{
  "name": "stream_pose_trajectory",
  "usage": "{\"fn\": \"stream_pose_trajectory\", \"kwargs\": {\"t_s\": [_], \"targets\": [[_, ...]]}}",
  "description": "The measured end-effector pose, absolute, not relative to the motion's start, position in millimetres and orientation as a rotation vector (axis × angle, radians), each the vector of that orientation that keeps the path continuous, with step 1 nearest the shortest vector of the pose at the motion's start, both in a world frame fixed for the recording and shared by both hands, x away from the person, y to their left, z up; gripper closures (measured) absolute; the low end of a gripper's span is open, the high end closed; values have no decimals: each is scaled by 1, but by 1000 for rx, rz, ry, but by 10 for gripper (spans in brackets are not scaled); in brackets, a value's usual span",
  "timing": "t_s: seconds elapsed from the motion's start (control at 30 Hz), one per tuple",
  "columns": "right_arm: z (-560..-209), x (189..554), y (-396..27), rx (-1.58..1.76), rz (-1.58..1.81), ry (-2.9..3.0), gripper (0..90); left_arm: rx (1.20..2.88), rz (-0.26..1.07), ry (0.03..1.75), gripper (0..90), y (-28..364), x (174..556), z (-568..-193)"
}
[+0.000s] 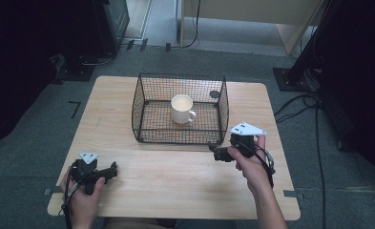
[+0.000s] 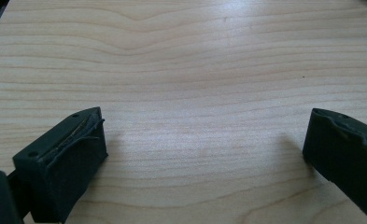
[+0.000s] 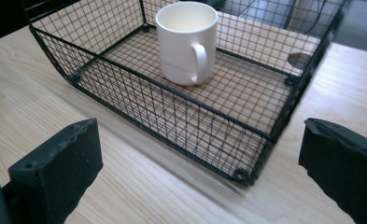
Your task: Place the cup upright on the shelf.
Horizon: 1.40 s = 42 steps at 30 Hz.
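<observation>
A white mug [image 1: 182,109] stands upright inside a black wire basket [image 1: 142,107] at the middle back of the wooden table [image 1: 175,176]. My right gripper [image 1: 216,152] is open just outside the basket's front right corner, jaws empty. Through the right gripper view the mug [image 3: 187,42] sits behind the basket's front wall [image 3: 172,116], its handle turned toward the camera. My left gripper [image 1: 112,170] rests low near the table's front left, open, with bare wood between its jaws in the left gripper view [image 2: 204,140].
Grey carpet surrounds the table. Dark equipment stands [image 1: 299,71] and cables [image 1: 314,102] lie to the right and back left. A pale wooden cabinet [image 1: 252,14] is behind. A dark round mark [image 1: 214,94] is on the table inside the basket's back right.
</observation>
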State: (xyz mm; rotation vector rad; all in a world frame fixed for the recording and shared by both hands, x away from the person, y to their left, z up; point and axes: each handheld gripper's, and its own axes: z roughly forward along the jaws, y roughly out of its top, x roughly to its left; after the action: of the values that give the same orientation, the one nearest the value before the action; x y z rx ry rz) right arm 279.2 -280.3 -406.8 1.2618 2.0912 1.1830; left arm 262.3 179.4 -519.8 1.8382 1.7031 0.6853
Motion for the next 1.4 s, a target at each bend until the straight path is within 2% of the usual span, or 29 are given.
{"fn": "stream_pose_trajectory", "kwargs": {"t_s": [1.4], "targets": [[-507, 219, -398, 1595, 945, 1875, 0, 1844, 684, 1698, 0, 179, 262, -520]]}}
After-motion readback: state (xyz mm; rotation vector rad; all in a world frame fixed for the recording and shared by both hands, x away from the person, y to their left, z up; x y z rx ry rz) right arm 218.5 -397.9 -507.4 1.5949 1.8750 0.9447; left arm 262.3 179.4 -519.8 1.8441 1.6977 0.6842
